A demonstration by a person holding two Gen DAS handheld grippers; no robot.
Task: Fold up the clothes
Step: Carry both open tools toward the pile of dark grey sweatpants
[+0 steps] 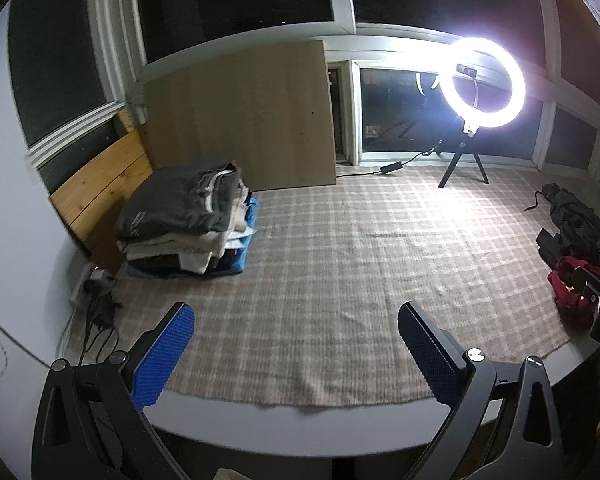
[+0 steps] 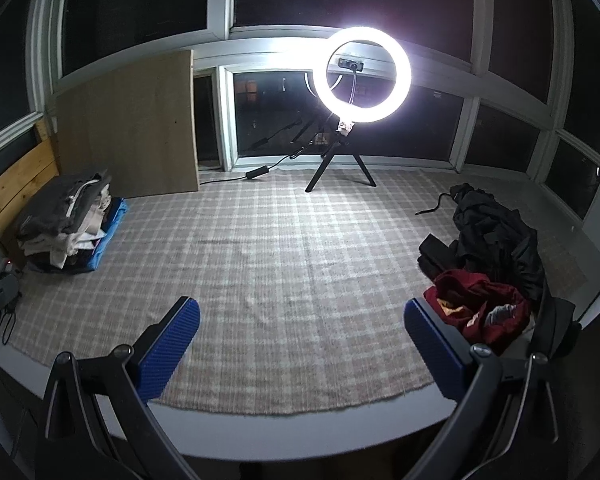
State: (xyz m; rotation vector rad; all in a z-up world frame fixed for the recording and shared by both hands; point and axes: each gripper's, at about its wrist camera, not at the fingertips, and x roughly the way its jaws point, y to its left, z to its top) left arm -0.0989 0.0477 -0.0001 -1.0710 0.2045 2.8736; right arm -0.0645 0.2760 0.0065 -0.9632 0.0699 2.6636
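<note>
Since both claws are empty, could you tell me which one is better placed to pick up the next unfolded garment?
Probably the right claw: the red garment lies beside its right finger.

folded stack [image 2: 66, 224] left on cloth [image 2: 284, 264] | unfolded heap [image 2: 488, 264] right | ring light [image 2: 362, 74] behind

Plaid beige-pink cloth [image 2: 284, 264]; red garment [image 2: 480, 312] beside black heap [image 2: 496, 236] — blue-padded jaws; grey-topped stack [image 1: 180, 204].
</note>
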